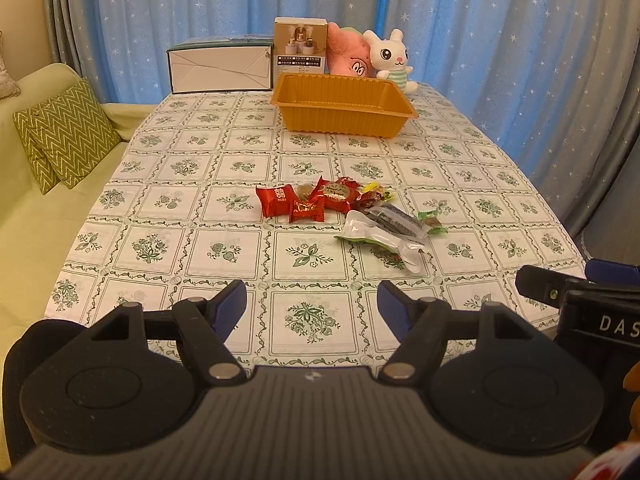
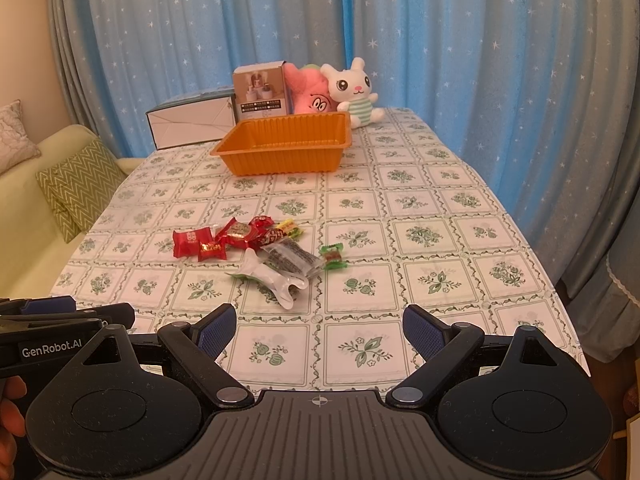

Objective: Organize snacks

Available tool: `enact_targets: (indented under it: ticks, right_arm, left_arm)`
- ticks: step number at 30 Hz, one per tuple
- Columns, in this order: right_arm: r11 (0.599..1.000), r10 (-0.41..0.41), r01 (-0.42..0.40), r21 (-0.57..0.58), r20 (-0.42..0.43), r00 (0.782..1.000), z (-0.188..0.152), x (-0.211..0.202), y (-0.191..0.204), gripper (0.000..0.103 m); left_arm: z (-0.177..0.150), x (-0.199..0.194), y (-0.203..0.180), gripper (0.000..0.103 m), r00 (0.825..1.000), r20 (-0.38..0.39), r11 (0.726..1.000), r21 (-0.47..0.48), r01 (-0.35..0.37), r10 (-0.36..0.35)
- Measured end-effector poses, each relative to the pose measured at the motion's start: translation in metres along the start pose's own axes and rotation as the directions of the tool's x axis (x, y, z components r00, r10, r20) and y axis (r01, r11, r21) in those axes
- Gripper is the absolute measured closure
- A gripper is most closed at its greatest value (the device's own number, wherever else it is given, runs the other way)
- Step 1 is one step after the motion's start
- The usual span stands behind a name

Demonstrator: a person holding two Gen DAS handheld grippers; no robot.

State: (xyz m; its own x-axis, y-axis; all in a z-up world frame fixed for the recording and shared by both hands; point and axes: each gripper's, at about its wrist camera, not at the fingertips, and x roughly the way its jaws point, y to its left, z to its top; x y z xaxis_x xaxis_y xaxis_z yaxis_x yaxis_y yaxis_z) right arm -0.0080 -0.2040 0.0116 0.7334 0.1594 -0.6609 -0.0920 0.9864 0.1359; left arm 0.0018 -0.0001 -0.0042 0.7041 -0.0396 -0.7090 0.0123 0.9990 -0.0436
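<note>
Both tools hang at the near edge of the counter [image 1: 168, 216], each spread wide and holding nothing: the left tool [image 1: 312, 308] and the right tool [image 2: 320, 330] show only tablecloth between their blue pads. From the left tool, the snacks [image 1: 332, 204] lie in a loose heap at about twelve o'clock, mid-counter, and the empty orange tray [image 1: 344, 118] sits further off along the same line, just in front of the plush rabbit [image 1: 390, 58].

The trouble I'd expect is in that heap. The red candies [image 2: 200, 244] overlap one another, so a pinch may lift two, or drag a neighbour off toward the edge. The white pouch [image 2: 276, 280] lies flat and looks slick; pads closing on it could skate off or crumple it. The small green candy [image 2: 333, 258], set apart at the right, could get missed.
</note>
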Motion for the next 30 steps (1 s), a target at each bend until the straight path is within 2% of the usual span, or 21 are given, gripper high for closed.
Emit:
enact_targets:
  ticks: [30]
  right_arm:
    - [1.0, 0.001, -0.001, 0.012, 0.009, 1.0, 0.005, 0.0087, -0.0029, 0.013]
  left_arm:
    - [0.0035, 0.0052, 0.0049, 0.033, 1.0, 0.018, 1.0, 0.005, 0.018, -0.018]
